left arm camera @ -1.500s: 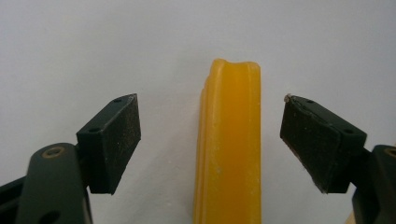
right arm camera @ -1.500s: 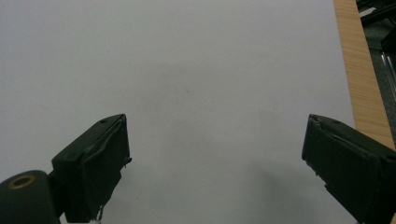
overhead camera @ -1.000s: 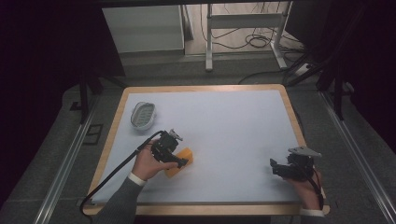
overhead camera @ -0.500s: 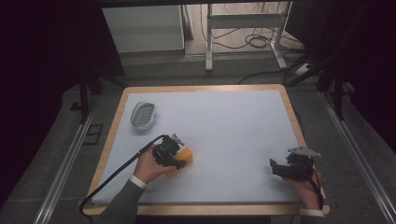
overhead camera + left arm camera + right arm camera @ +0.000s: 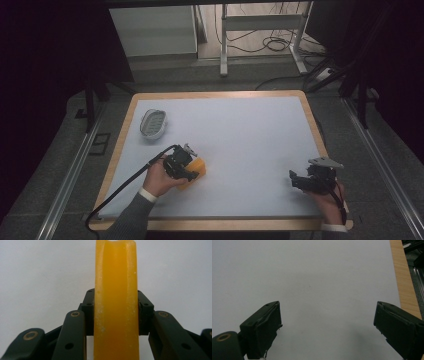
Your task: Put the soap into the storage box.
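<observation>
Left gripper clamps the soap bar; right gripper idles wide; next, likely carry toward the dish at eleven o'clock

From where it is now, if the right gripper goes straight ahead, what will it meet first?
Probably nothing: the right gripper, jaws open, points over bare white table. Its path looks free as far as that picture shows.

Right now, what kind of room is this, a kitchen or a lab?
Probably a lab or test workshop, not a kitchen. A bare white table with a wooden rim stands alone, loose cables lie on the floor behind it, and a person's hand works the left tongs on an orange block.
</observation>
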`<state>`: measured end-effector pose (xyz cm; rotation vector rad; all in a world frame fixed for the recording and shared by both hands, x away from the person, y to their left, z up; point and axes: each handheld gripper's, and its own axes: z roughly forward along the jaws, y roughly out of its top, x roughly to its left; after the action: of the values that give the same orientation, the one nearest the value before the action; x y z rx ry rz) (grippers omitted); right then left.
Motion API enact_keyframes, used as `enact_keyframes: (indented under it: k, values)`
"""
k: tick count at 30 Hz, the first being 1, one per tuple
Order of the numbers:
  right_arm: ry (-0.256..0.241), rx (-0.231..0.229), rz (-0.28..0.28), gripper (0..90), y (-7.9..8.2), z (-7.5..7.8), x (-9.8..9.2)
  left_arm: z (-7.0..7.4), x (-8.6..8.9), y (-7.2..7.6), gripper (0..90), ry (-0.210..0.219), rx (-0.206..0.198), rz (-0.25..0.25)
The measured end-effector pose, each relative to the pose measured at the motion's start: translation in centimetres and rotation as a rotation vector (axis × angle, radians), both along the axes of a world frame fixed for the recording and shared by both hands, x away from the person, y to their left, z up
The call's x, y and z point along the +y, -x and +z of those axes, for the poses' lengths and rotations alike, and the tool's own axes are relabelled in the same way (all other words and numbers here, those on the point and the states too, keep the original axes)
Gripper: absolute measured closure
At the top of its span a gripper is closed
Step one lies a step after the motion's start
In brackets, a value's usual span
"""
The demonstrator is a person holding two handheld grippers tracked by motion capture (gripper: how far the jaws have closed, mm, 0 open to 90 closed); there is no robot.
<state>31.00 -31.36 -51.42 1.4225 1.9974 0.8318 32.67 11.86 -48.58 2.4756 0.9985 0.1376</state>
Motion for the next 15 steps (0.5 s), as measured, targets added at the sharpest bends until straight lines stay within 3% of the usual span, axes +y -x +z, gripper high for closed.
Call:
enact_keyframes:
  k: [10, 15]
  values:
    - [-0.016, -0.006, 0.007, 7.5, 0.1, 0.2, 0.1, 1.2, 0.9, 0.0, 60.8, 0.042, -0.013, 0.005]
    - [-0.022, -0.014, 0.014, 7.5, 0.2, 0.4, 0.1, 2.1, 1.4, 0.0, 60.8, 0.067, -0.044, 0.021]
